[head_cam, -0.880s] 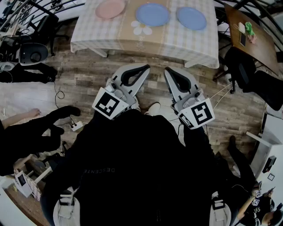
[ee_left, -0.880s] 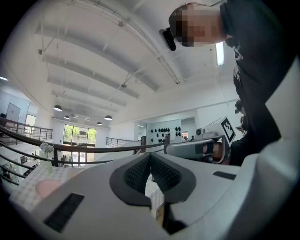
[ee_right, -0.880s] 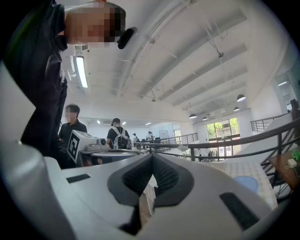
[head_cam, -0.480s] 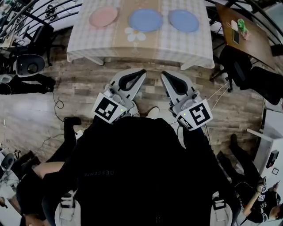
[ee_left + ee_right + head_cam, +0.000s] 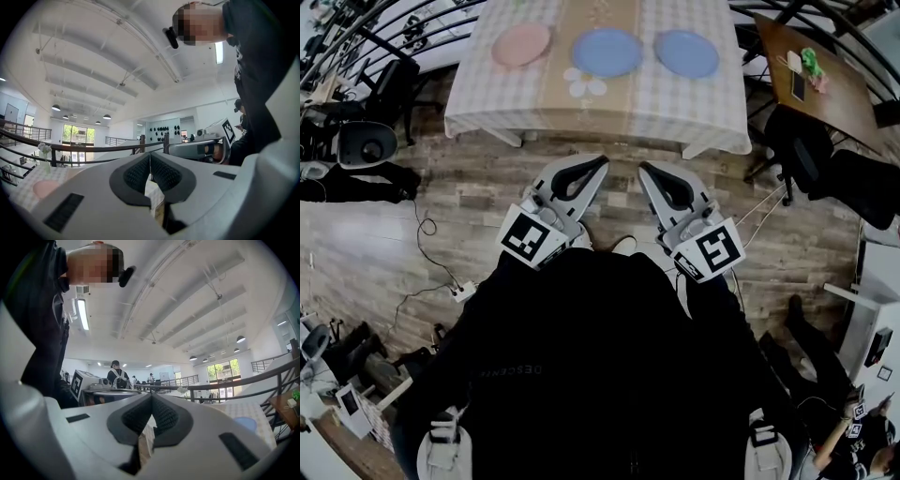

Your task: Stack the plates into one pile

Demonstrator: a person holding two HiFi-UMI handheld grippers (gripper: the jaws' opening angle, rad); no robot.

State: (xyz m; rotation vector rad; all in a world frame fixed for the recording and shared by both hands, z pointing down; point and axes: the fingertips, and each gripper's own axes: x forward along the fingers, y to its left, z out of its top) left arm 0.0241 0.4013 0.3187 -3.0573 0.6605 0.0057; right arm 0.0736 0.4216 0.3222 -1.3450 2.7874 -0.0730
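Note:
Three plates lie in a row on the checkered table (image 5: pixel 703 103) ahead: a pink plate (image 5: pixel 521 44) at the left, a blue plate (image 5: pixel 607 52) in the middle and a second blue plate (image 5: pixel 686 53) at the right. Both grippers are held close to my body over the wooden floor, well short of the table. My left gripper (image 5: pixel 604 160) is shut with nothing in it, tips touching in its own view (image 5: pixel 150 153). My right gripper (image 5: pixel 642 168) is shut and empty too (image 5: pixel 151 395). The pink plate (image 5: pixel 47 187) and a blue plate (image 5: pixel 245 423) show low in the gripper views.
A brown side table (image 5: pixel 811 70) with small items stands right of the checkered table, a black chair (image 5: pixel 811 141) in front of it. Cables (image 5: pixel 427 202), dark gear and a round device (image 5: pixel 366 142) lie at the left. Railings run behind the table.
A person in dark clothes at the left has left the view. The table has shifted slightly in the picture. Both grippers stay shut and close together.

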